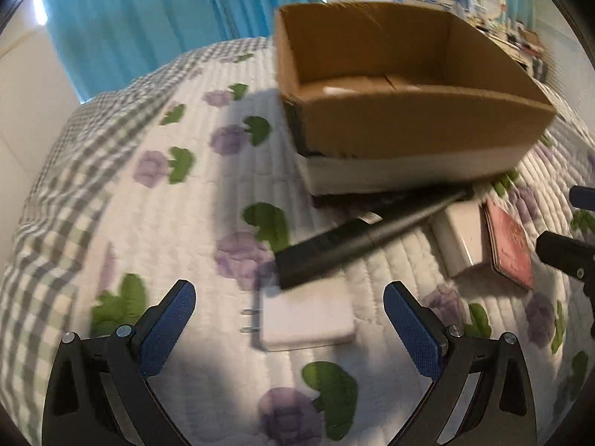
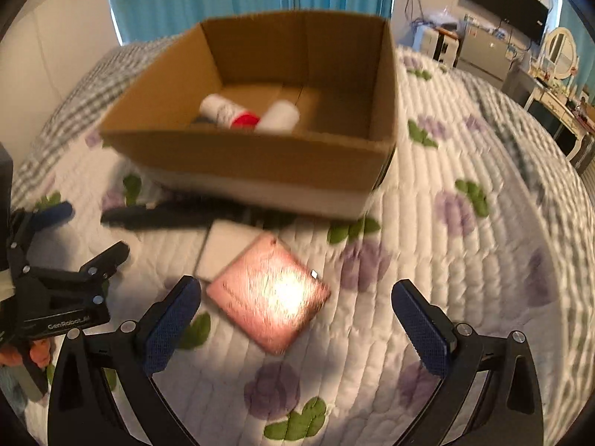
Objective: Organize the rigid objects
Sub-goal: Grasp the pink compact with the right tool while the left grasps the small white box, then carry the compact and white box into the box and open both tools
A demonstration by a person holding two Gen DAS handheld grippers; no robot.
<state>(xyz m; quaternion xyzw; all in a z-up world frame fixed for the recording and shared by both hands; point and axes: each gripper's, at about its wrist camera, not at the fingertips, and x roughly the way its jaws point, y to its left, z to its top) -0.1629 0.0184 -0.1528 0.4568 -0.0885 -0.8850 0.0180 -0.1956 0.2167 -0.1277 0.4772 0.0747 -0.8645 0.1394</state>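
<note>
Both claws spread, holding nothing: left gripper [image 1: 290,310] over white plug adapter [image 1: 306,321], right gripper [image 2: 297,306] over pink booklet [image 2: 269,293]. Cardboard box [image 2: 260,160] beyond.

One cardboard box [image 2: 260,163] sits on the bed – inside it two white cylindrical containers [image 2: 227,109], one red-capped. Outside lie one black rod-shaped object [image 1: 353,239], one white charger [image 1: 308,321], one pink booklet [image 2: 269,293] – and one white box [image 1: 463,238].
</note>
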